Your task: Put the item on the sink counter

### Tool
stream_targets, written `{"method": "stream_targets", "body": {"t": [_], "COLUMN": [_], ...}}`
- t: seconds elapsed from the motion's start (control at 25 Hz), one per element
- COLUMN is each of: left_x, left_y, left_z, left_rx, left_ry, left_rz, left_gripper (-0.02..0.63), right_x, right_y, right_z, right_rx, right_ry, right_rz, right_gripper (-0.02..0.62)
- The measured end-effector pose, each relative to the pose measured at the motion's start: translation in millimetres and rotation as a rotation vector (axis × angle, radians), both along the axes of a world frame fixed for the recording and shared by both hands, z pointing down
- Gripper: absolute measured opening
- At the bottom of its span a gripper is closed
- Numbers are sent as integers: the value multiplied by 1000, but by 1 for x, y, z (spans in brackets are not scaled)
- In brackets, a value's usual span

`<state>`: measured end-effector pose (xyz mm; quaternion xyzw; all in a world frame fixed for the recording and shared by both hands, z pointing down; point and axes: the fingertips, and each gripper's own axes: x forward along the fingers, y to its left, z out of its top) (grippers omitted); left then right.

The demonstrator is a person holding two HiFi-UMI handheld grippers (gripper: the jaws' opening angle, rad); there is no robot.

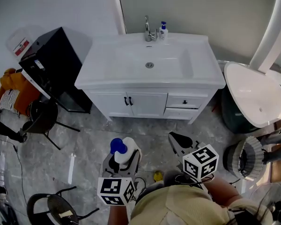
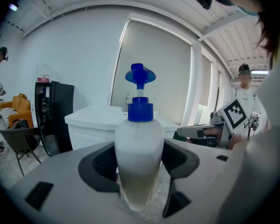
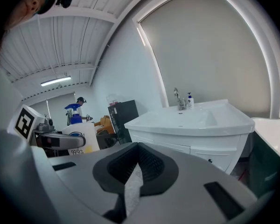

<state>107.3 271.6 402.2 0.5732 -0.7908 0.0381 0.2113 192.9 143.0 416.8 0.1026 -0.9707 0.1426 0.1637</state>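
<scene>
The left tongs stood wide apart, their dark ridged pads pressed on either side of a pump bottle. The bottle was held upright in the near part of the scene, above the grey marbled floor and well apart from the sink counter. Seen from the left gripper view, the bottle was smooth, translucent white plastic, wide at the shoulder and tapering downward. It carried a blue collar and a blue pump head.

The right tongs were just to the right of the bottle and held nothing. In the right gripper view their jaws were drawn together, with only a thin pale sliver showing between the ribbed black pads.

The sink counter stood at the far side: a glossy white rectangular top with a shallow moulded basin, set on a white cabinet with dark handles. A chrome tap rose at the far edge of the counter. Just to its right stood a small white dispenser with a blue top. A boxy black cabinet stood to the left of the counter.
</scene>
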Motion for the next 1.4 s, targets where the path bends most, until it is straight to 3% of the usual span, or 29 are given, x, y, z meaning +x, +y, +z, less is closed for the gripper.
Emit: {"method": "stream_targets", "body": {"t": [0.64, 1.4], "left_x": [-61, -170], "left_y": [-31, -134], "left_z": [13, -4], "left_rx": [8, -9], "left_ry": [30, 5], "left_rz": [-23, -66], "left_gripper": [295, 295], "right_x": [-67, -188], "right_y": [-34, -129], "right_z": [5, -2], "right_rx": [25, -2], "right_ry": [26, 24], "right_rz": [-14, -96], "right_gripper": [21, 21]}}
